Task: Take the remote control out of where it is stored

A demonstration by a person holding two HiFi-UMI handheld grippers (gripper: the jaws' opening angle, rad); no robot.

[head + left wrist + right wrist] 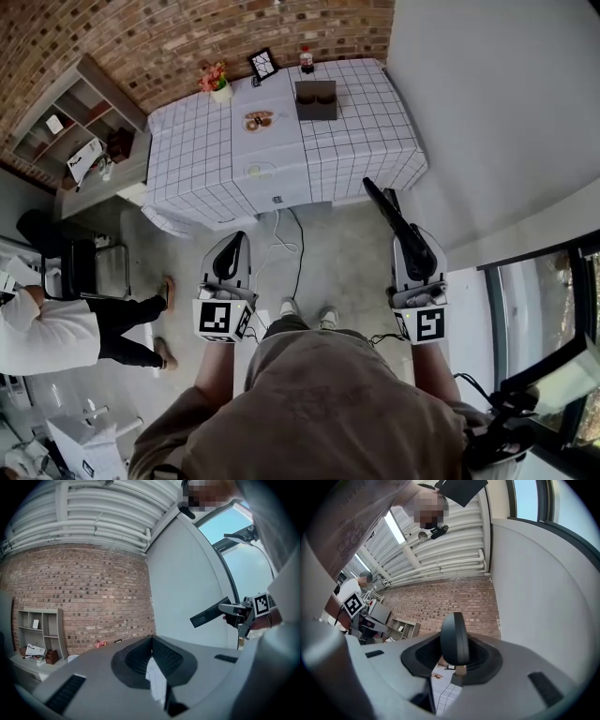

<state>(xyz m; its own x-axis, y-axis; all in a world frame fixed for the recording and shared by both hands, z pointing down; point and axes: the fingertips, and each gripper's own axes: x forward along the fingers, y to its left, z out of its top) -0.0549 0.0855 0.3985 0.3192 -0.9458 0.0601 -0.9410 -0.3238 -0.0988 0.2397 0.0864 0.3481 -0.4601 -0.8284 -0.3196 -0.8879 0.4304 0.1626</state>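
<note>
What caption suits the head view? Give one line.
Back from the checked table, the right gripper holds the black remote control; the left gripper is shut, empty.

Matt plastic remote control (398, 225), rough brick wall (187, 37), smooth cloth tablecloth (366, 131)

Table (361, 141) stands ahead, against the brick wall (178, 37); shelf unit (66, 131) to its left. On the table: flower pot (218, 84), picture frame (263, 64) and bottle (307, 59) along the rear edge, box (316, 99) before the bottle, plate (258, 120) left of the box. Remote control (396, 225) sits between the right gripper's (416, 261) jaws.
</note>
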